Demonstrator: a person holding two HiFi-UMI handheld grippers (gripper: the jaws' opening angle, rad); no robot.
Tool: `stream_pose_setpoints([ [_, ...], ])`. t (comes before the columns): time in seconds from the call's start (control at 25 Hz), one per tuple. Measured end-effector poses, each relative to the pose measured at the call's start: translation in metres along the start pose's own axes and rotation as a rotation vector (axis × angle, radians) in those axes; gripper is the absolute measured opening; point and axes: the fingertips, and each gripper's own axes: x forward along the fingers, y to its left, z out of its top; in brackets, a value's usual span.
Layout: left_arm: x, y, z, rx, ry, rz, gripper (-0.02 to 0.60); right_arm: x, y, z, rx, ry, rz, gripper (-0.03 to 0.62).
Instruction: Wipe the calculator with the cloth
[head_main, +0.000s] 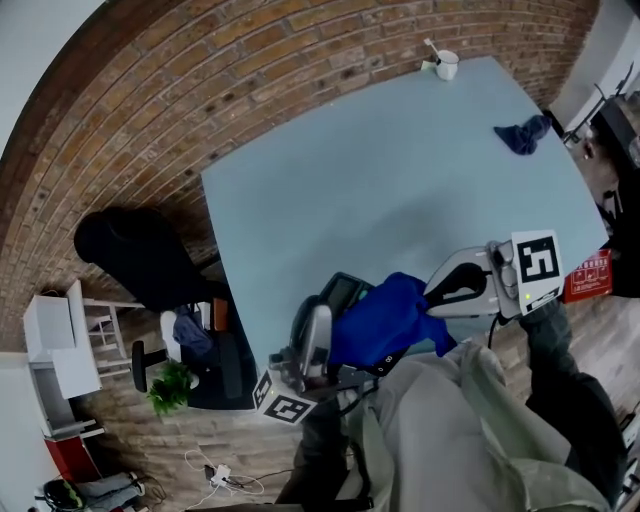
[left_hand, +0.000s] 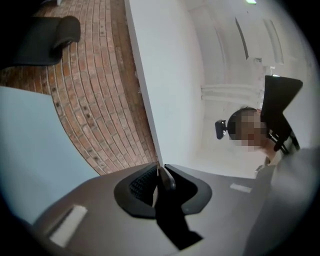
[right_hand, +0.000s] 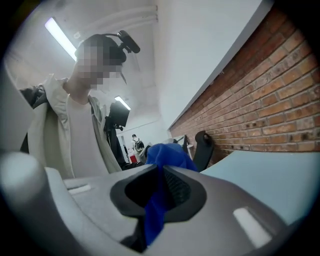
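Note:
A blue cloth (head_main: 385, 322) hangs bunched over the near edge of the pale blue table (head_main: 400, 180). My right gripper (head_main: 432, 296) comes in from the right and is shut on it. In the right gripper view a fold of the cloth (right_hand: 167, 154) runs between the closed jaws of that gripper (right_hand: 161, 172). The dark calculator (head_main: 346, 291) peeks out just left of the cloth, its screen end showing and the rest covered. My left gripper (head_main: 322, 312) rises from below and is shut on it. In the left gripper view the calculator (left_hand: 166, 183) shows edge-on, pinched at the jaw tips of this gripper (left_hand: 160, 172).
A white mug (head_main: 446, 64) stands at the table's far corner. A second blue cloth (head_main: 523, 134) lies near the right edge. A black office chair (head_main: 140, 255) and a plant (head_main: 170, 386) stand on the floor at the left, by the brick wall (head_main: 200, 90).

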Motion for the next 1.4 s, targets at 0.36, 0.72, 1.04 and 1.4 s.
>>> stream_pose_setpoints([
  [0.36, 0.015, -0.002, -0.007, -0.167, -0.070, -0.059, 0.051, 0.008, -0.032, 0.036, -0.065, -0.142, -0.122, 0.032],
  [0.72, -0.004, 0.027, 0.019, -0.330, -0.261, 0.016, 0.051, 0.005, 0.046, -0.020, -0.004, 0.064, 0.123, 0.032],
  [1.04, 0.010, 0.031, -0.002, -0.391, -0.249, 0.083, 0.051, 0.073, 0.051, -0.055, -0.149, 0.260, 0.132, 0.032],
  [1.4, 0.014, 0.024, -0.017, -0.424, -0.209, 0.058, 0.051, 0.049, -0.029, -0.017, -0.604, 0.152, -0.465, 0.032],
])
